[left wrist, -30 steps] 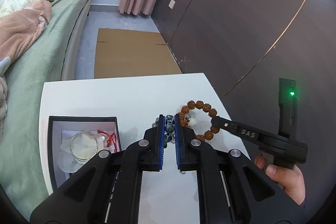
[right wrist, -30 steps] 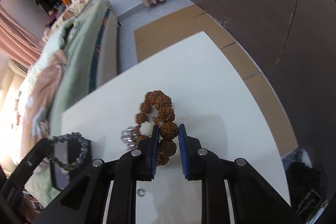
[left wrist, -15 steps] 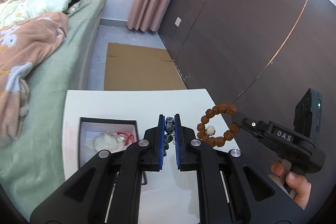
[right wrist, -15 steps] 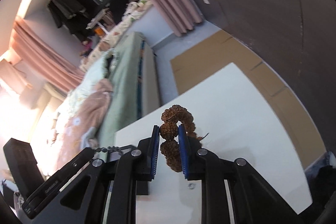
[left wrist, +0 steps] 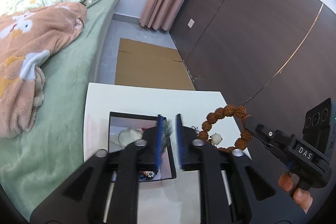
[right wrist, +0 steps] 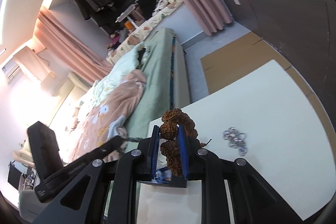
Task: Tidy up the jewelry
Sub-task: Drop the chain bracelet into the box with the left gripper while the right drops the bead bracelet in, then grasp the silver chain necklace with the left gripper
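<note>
My right gripper [right wrist: 169, 147] is shut on a brown rough-bead bracelet [right wrist: 171, 135] and holds it in the air over the white table; it also shows in the left wrist view [left wrist: 225, 128]. My left gripper [left wrist: 168, 135] hovers over the black jewelry box [left wrist: 140, 146] with its jaws parted. A blurred dark bead bracelet [left wrist: 167, 131] sits against the left blue pad; whether it is still gripped is unclear. The box holds a clear ring-shaped piece [left wrist: 129, 135] and a red cord. A silver chain [right wrist: 235, 140] lies on the table.
The white table [left wrist: 147, 102] stands beside a green bed [left wrist: 63, 98] with a peach blanket. A dark panelled wall [left wrist: 252, 45] runs along the right. Flat cardboard [left wrist: 147, 64] lies on the floor beyond the table.
Both grippers rose and moved left, toward the box. My left gripper's jaws have widened over the box. The brown bracelet left the table in my right gripper.
</note>
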A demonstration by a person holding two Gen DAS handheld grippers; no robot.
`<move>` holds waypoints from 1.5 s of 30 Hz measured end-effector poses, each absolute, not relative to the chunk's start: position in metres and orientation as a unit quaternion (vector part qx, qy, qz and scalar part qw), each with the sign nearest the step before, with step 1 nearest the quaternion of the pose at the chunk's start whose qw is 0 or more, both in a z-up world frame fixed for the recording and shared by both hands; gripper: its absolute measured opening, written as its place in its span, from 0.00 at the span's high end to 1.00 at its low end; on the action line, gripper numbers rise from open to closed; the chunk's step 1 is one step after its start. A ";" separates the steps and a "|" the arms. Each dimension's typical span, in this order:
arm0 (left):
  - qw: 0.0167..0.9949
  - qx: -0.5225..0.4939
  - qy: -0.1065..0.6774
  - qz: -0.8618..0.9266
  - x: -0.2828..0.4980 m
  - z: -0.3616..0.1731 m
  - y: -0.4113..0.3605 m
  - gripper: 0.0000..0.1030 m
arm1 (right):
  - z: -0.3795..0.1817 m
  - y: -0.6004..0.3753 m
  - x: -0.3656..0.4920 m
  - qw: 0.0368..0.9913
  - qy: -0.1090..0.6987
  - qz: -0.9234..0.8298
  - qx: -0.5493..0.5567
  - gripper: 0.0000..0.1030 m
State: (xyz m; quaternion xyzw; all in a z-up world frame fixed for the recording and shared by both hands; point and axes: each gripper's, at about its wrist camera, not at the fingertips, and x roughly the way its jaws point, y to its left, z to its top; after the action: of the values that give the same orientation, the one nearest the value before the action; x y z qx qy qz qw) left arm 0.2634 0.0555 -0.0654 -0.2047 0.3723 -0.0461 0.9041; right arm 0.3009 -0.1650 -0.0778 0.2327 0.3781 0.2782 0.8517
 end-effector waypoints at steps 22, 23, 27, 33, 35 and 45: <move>0.908 -0.252 0.334 0.014 0.251 -0.056 0.130 0.20 | -0.094 -0.080 0.308 0.821 0.407 0.348 0.197 0.52; 0.908 -0.253 0.334 0.015 0.250 -0.055 0.131 0.20 | -0.093 -0.082 0.306 0.828 0.404 0.339 0.192 0.50; 0.907 -0.253 0.336 0.015 0.250 -0.056 0.129 0.19 | -0.093 -0.098 0.304 0.832 0.410 0.320 0.193 0.50; 0.907 -0.248 0.341 0.007 0.250 -0.056 0.119 0.19 | -0.095 -0.132 0.302 0.840 0.421 0.282 0.194 0.50; 0.907 -0.243 0.345 0.003 0.251 -0.057 0.112 0.19 | -0.096 -0.144 0.303 0.841 0.425 0.270 0.197 0.50; 0.904 -0.219 0.366 -0.028 0.264 -0.063 0.070 0.19 | -0.101 -0.196 0.306 0.850 0.438 0.211 0.202 0.30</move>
State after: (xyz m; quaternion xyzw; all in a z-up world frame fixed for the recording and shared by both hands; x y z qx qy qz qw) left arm 0.2638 0.0696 -0.0633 -0.2187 0.3655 -0.0281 0.9043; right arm 0.3060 -0.1960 -0.1009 0.2023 0.4384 0.2109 0.8500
